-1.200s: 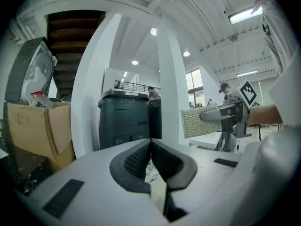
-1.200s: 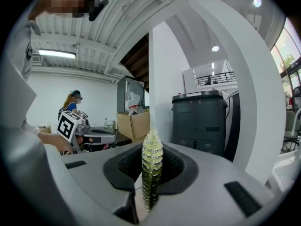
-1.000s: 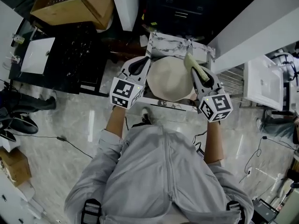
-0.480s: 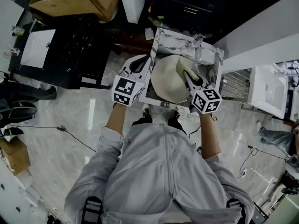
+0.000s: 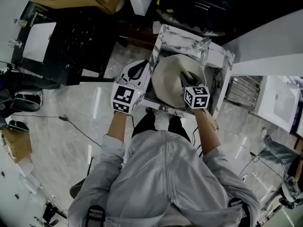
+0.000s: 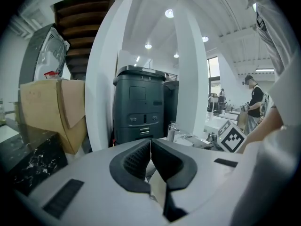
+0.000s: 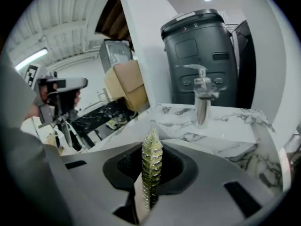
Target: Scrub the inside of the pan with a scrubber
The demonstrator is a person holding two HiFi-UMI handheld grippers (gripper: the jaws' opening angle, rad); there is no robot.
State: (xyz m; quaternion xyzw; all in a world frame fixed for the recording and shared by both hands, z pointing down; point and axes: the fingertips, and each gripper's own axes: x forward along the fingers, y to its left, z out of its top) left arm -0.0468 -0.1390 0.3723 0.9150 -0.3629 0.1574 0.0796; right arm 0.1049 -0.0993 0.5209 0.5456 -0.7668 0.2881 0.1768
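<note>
A round cream pan (image 5: 171, 82) sits in a marble-rimmed sink (image 5: 188, 38) in the head view. My left gripper (image 5: 149, 68) is at the pan's left edge. In the left gripper view it (image 6: 151, 163) is shut on a thin cream piece (image 6: 158, 193), which looks like the pan's rim. My right gripper (image 5: 186, 75) reaches over the inside of the pan, right of its centre. It (image 7: 151, 166) is shut on a yellow-green scrubber (image 7: 151, 160) that stands on edge between the jaws. Where the scrubber meets the pan is hidden.
A metal tap or pump (image 7: 202, 98) stands on the marble counter (image 7: 225, 124) behind the sink. A dark bin (image 6: 141, 106) and a cardboard box (image 6: 44, 112) lie beyond. A black marble table (image 5: 71, 37) is at left, and a person stands at the far right (image 6: 255, 100).
My right gripper has swung left and inward with the scrubber, from the pan's right rim to over its inside. The left gripper has kept its place at the left edge.
</note>
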